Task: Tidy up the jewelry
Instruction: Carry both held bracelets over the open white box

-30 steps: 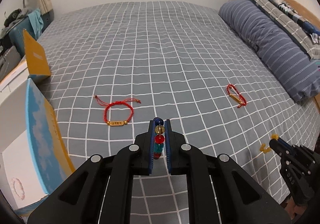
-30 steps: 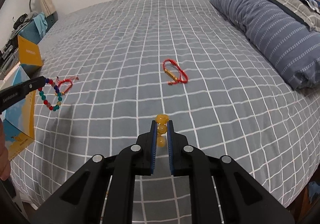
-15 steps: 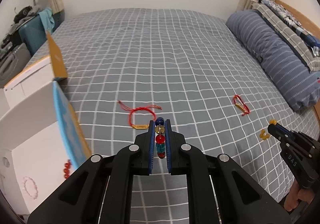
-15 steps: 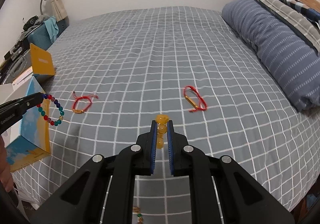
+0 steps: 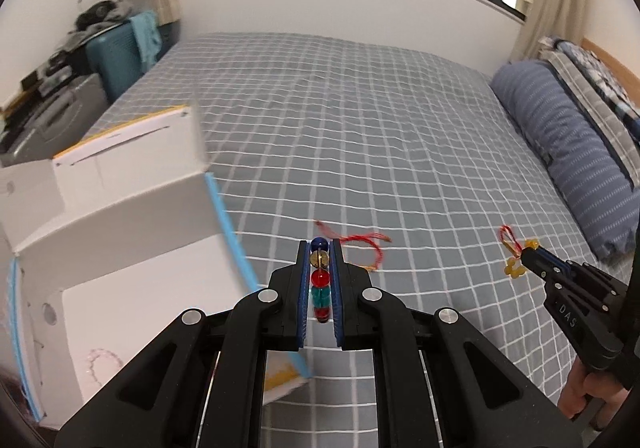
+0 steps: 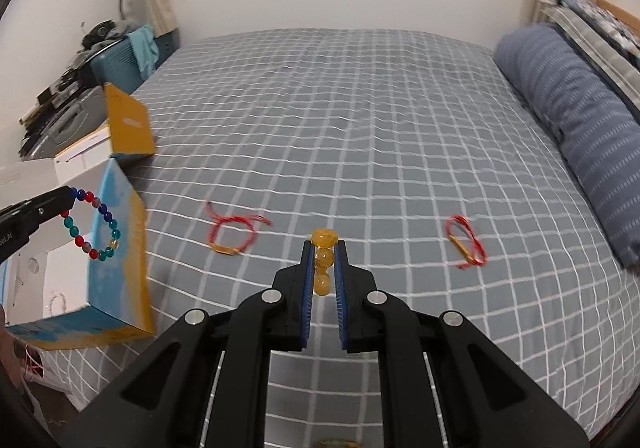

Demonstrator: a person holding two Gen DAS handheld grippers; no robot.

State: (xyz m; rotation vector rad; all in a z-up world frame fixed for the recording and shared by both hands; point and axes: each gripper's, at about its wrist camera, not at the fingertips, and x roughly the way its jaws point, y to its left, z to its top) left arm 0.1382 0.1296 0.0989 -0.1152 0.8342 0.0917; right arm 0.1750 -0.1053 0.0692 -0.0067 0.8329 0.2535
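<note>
The left gripper (image 5: 320, 280) is squeezed tight on a bracelet of round shiny beads (image 5: 320, 280), blue, red, green and gold. The right gripper (image 6: 324, 268) pinches smooth yellow beads (image 6: 323, 260). Only the right view shows the colored beads as a whole ring, hanging above the open white cardboard box (image 6: 52, 276); two red string bracelets (image 6: 232, 236) lie flat on the checked bed ahead.
</note>
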